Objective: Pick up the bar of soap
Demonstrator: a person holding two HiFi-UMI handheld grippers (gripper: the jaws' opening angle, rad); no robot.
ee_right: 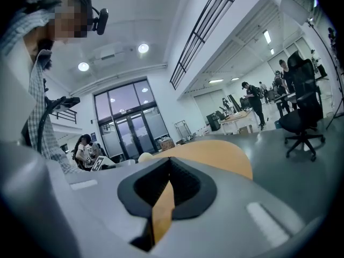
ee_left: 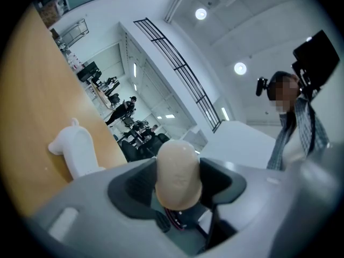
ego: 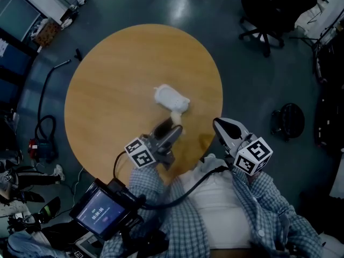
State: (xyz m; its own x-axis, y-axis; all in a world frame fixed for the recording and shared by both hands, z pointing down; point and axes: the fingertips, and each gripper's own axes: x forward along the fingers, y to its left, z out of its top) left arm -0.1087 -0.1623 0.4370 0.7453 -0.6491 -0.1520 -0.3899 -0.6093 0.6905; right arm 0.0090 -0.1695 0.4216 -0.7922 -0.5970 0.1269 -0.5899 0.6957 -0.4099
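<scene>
The bar of soap (ego: 175,116) is a cream, rounded block held between the jaws of my left gripper (ego: 173,124), above the front part of the round wooden table (ego: 107,90). In the left gripper view the soap (ee_left: 178,168) stands on end between the dark pads, and the left gripper (ee_left: 179,190) is shut on it. A white lumpy object (ego: 172,97) lies on the table just beyond the soap, and it also shows in the left gripper view (ee_left: 75,150). My right gripper (ego: 219,124) is shut and empty at the table's right front edge, with its jaws (ee_right: 169,168) together.
A black office chair (ego: 264,18) stands on the grey floor at the back right. A black round thing (ego: 288,120) lies on the floor right of the table. Cables (ego: 45,127) run along the floor on the left. A small screen (ego: 100,214) hangs at the person's waist.
</scene>
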